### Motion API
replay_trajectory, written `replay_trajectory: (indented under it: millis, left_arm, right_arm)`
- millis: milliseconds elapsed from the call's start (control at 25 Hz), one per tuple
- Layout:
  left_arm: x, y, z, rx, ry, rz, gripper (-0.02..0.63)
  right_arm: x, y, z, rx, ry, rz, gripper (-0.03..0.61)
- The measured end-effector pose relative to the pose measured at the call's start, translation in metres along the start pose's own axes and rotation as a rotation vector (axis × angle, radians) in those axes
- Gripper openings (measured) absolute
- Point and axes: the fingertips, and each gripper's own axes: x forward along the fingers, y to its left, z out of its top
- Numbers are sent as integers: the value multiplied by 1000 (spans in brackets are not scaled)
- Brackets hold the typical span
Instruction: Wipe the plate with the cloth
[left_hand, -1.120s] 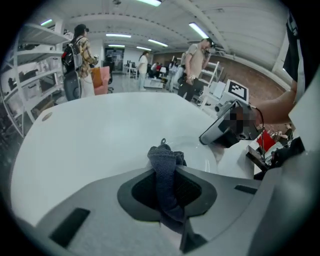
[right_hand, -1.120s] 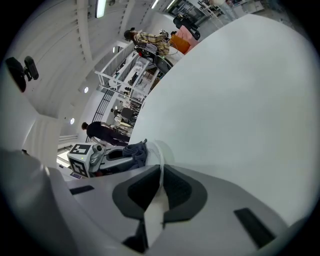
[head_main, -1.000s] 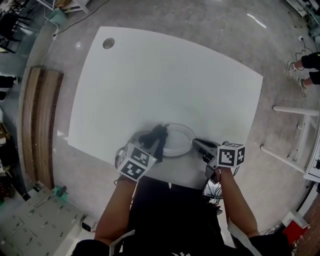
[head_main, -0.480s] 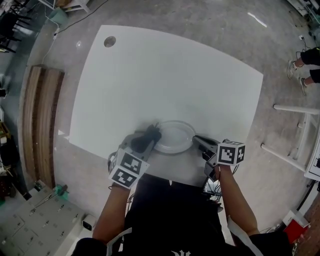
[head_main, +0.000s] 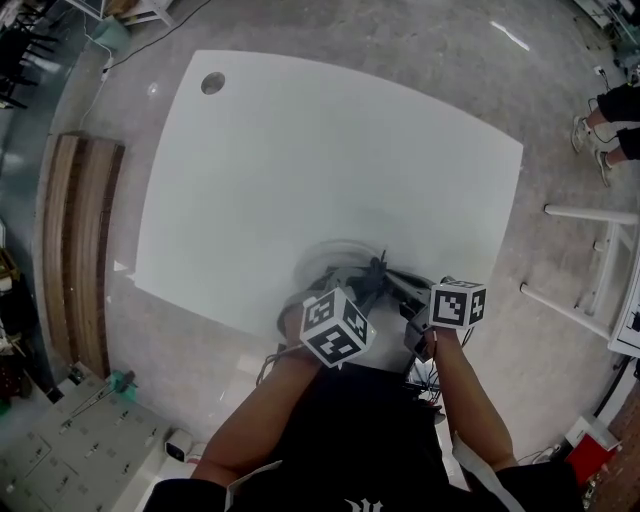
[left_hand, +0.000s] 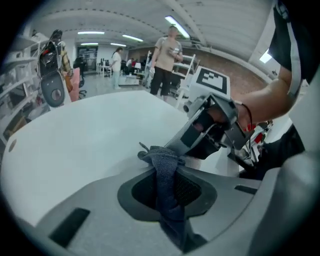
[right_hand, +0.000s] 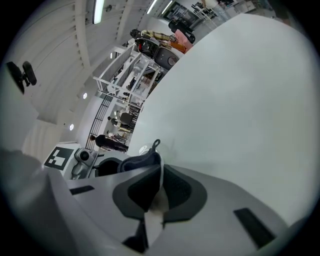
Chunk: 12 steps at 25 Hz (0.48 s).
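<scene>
A dark grey cloth (left_hand: 166, 172) is bunched between the jaws of my left gripper (left_hand: 168, 175), which is shut on it. In the head view that left gripper (head_main: 368, 284) sits at the table's near edge, with the cloth (head_main: 375, 272) right beside my right gripper (head_main: 393, 281). The pale round plate (head_main: 322, 258) shows only as a blur there. My right gripper (right_hand: 159, 186) is shut on the plate's thin white rim (right_hand: 161, 172), with the cloth (right_hand: 141, 162) pressed against the plate just past its jaws. The right gripper (left_hand: 209, 131) fills the left gripper view's right side.
The white table (head_main: 330, 160) has a round cable hole (head_main: 213, 83) at its far left corner. A wooden bench (head_main: 75, 250) runs along the left. A white metal frame (head_main: 590, 260) and a person's feet (head_main: 605, 125) are at the right. People stand far back (left_hand: 165, 55).
My left gripper has swept the cloth from the plate's left side over to its right, up against the right gripper. The plate now looks blurred; the right gripper has barely moved.
</scene>
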Motion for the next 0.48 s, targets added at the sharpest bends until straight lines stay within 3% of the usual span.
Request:
replay_trajectory:
  millis: [240, 480]
  left_arm:
    - [-14, 6, -27, 65, 79, 22, 51]
    - [-45, 32, -66, 31, 122, 91, 50]
  right_arm:
    - [0, 1, 2, -18, 3, -10, 18]
    - [1, 0, 1, -15, 9, -6, 18]
